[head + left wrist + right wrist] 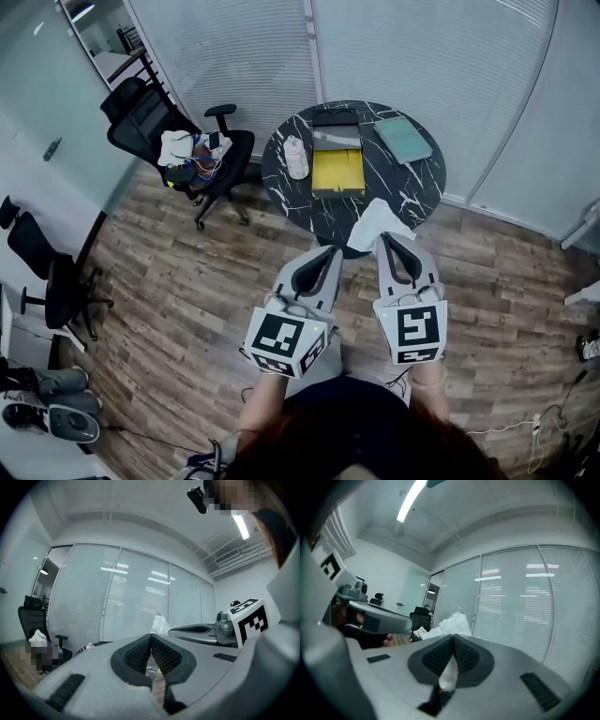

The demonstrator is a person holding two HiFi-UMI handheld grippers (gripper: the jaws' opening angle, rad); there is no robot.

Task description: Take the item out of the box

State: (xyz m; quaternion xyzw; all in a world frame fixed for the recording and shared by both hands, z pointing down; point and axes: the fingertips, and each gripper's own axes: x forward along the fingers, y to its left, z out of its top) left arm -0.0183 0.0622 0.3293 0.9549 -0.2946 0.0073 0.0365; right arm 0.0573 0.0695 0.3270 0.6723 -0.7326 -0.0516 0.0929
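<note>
**Bag clamped in the right gripper, box open on the table**

Nearest the person, on the near side of the round table (281, 183), both grippers point toward it over a wood-plank floor (187, 281). Each carries a white cube with black square markers (284, 339).

The left gripper (332, 253) has its jaws together at the tips with nothing between them. Only its own view shows this clearly: the black cross-hatched pads (133, 654) meet in a narrow V, with a strip of floor visible below them.

The right gripper (386, 240) is clamped on a white crinkled plastic bag (379, 221). From the head view the bag is a pale sheet standing past the jaw tips, seen against the table's near edge. The right gripper view adds that the plastic runs down between the pads and comes out beneath them as well as above. Whether the bag hangs over the tabletop or short of it cannot be told.

The table is black with white marble veining. At its middle lies the box (337, 173), open, its yellow inside bare to the head camera. A grey flap (336, 138) lies open on the box's far side. Left of the box on the table lies a small white bottle (296, 157). To the right, toward the far edge, lies a flat greenish pad (403, 139).

Left of the table stands a black office chair (150, 117) with cloth and small things heaped on its seat. Beyond the table hang pale slatted blinds (422, 56).
</note>
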